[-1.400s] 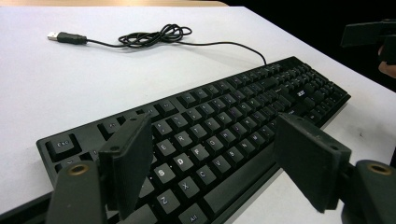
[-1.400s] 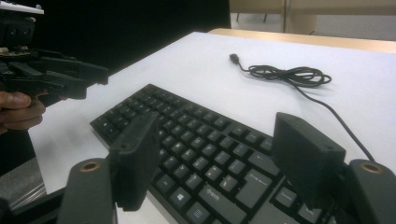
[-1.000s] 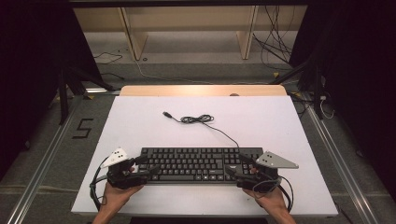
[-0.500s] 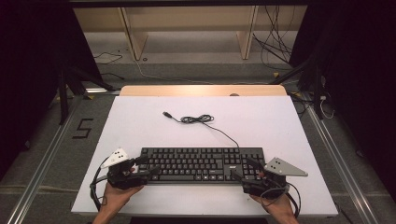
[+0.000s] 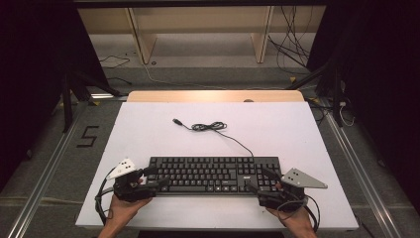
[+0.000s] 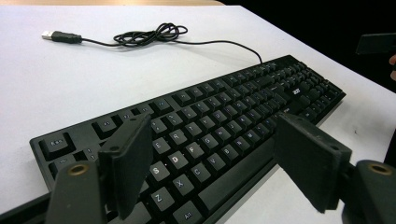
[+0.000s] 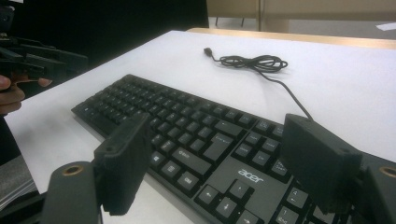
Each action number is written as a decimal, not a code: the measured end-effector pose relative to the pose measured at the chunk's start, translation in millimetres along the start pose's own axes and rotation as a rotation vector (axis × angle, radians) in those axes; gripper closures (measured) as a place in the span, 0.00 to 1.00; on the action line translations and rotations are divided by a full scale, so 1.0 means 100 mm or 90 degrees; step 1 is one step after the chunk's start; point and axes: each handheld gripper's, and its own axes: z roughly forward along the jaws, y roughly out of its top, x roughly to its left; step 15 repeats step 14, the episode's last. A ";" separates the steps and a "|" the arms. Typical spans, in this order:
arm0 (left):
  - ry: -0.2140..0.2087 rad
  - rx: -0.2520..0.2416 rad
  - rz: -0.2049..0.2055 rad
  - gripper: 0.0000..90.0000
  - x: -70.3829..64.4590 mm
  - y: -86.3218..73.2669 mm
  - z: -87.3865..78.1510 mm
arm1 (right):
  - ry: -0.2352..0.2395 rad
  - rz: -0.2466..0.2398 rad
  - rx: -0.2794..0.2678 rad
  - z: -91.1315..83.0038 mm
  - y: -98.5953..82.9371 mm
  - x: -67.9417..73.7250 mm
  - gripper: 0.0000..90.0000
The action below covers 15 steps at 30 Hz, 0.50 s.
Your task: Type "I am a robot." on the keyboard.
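Note:
A black keyboard [image 5: 213,174] lies flat near the front of the white table [image 5: 148,129]. Its cable runs back to a loose coil [image 5: 208,127] and ends in a USB plug [image 5: 176,121]. My left gripper [image 5: 153,177] sits at the keyboard's left end, open. In the left gripper view its jaws hang wide apart above the keys [image 6: 212,140], touching nothing. My right gripper [image 5: 260,181] is at the keyboard's right end, open. In the right gripper view the keyboard [image 7: 196,135] lies below that gripper's spread jaws [image 7: 217,140]. The keyboard [image 6: 224,121] and coil [image 6: 149,35] also appear in the left gripper view.
Behind the table's wooden back edge [image 5: 215,95] stand wooden frame legs [image 5: 138,34] and loose floor cables [image 5: 292,49]. Metal rails [image 5: 44,183] run along both sides of the table. A "5" marker [image 5: 86,136] is on the floor at left.
My right gripper has drawn slightly to the right and toward the front edge, off the keyboard's right end. The left gripper and keyboard have stayed put.

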 end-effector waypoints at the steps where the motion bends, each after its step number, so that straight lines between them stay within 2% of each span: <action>1: 0.000 0.000 0.000 0.31 0.00 0.00 0.00 | 0.000 0.001 0.001 0.00 0.00 0.00 0.29; 15: 0.001 -0.001 0.000 0.31 0.00 0.00 0.00 | -0.001 0.001 0.000 0.00 0.00 0.00 0.29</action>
